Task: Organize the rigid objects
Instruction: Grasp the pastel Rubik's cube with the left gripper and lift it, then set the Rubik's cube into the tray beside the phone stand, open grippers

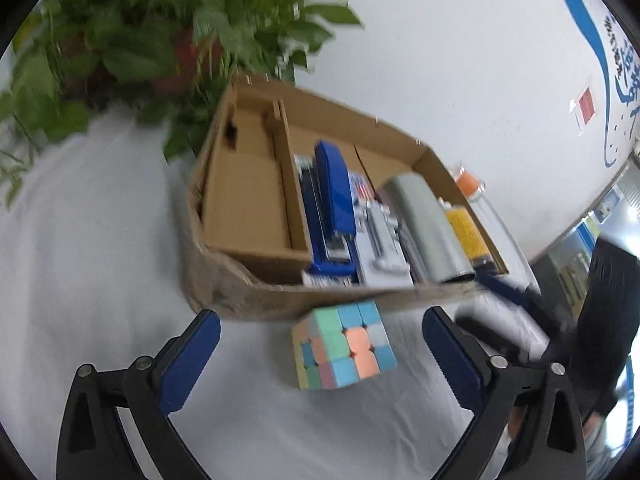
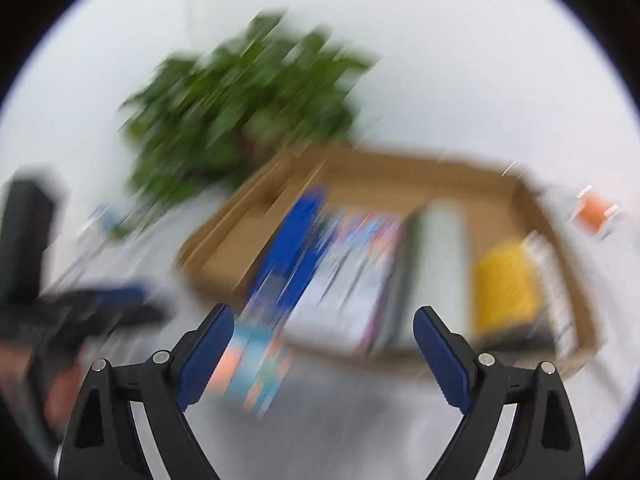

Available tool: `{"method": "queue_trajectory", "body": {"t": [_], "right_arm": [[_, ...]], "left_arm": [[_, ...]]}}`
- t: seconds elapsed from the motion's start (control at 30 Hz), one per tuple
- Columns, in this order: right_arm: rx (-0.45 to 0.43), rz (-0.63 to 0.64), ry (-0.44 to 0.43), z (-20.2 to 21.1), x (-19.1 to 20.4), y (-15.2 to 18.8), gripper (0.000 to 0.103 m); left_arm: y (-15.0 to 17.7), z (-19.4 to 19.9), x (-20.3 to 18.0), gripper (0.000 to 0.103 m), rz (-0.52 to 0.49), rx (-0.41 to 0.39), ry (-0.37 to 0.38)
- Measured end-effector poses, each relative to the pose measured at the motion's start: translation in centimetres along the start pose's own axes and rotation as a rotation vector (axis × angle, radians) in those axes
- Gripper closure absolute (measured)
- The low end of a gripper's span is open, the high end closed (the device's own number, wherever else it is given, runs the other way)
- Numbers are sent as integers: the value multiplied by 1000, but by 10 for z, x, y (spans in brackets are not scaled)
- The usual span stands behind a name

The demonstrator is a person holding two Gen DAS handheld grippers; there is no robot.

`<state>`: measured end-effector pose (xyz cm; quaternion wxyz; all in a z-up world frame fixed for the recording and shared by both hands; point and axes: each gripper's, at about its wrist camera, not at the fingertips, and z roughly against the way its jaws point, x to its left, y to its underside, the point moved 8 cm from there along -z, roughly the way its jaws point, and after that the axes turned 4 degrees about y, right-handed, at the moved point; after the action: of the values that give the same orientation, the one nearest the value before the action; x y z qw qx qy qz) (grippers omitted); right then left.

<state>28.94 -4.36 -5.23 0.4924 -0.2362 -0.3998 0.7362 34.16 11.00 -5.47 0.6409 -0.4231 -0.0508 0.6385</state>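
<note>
A pastel puzzle cube [image 1: 344, 346] rests tilted on the white cloth just in front of the cardboard box [image 1: 248, 292]. My left gripper [image 1: 320, 316] is open, its blue pads wide on either side of the cube without touching it. The box holds a blue stapler [image 1: 334, 200], a grey case [image 1: 428, 228] and a yellow item [image 1: 466, 232]. The right wrist view is heavily blurred. In it my right gripper [image 2: 324, 314] is open before the box [image 2: 400, 168], and the cube [image 2: 256, 364] shows as a smear by the left finger, with nothing gripped.
A leafy potted plant [image 1: 168, 40] stands behind the box's left end. An orange-lidded jar [image 1: 468, 182] sits past its right end. The box's left compartment [image 1: 248, 200] holds nothing. A dark sleeve [image 1: 608, 320] is at the right edge.
</note>
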Motion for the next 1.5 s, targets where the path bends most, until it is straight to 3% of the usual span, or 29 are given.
{"method": "queue_trajectory", "body": {"t": [0.1,0.17,0.2,0.23,0.27,0.37,0.47,0.6,0.77,0.9,1.0,1.13,1.23,1.43,1.5], "right_arm": [[97,69,-131,-8,24,47,15],[120,94,-190,-15,39,62,28],[133,111,-213,-23,47,66,35],[148,130,-208,-32,52,68,51],[168,138,-199,-42,55,68,52],[202,120,-203,-55,58,66,53],[160,142,-211,-44,61,66,59],[71,120,-213,-7,55,50,59],[-23,127,-183,16,37,-3,59],[-68,165,-157,-2,15,-61,59],[-30,181,-165,-41,1,-89,59],[78,192,-179,-97,-12,-92,59],[135,179,-169,-126,-22,-84,59],[236,104,-125,-142,-40,-72,59],[268,95,-109,-144,-42,-65,59]], "left_arm": [[10,-29,2,23,63,80,45],[14,-42,-3,46,72,102,70],[16,-48,-7,49,64,113,82],[18,-52,-9,52,52,119,77],[20,-54,-10,54,30,114,46],[24,-48,-12,55,9,89,-10],[27,-30,-25,55,10,49,9],[16,-5,-59,54,-40,-18,6],[-40,5,-90,53,-87,-88,34],[-100,-22,-90,53,-93,-86,43],[-128,-61,-72,53,-56,-29,45],[-138,-107,-48,54,-36,55,20],[-144,-115,-48,54,-54,69,39],[-130,-124,-63,54,-120,159,43],[-123,-117,-63,54,-122,153,33]]}}
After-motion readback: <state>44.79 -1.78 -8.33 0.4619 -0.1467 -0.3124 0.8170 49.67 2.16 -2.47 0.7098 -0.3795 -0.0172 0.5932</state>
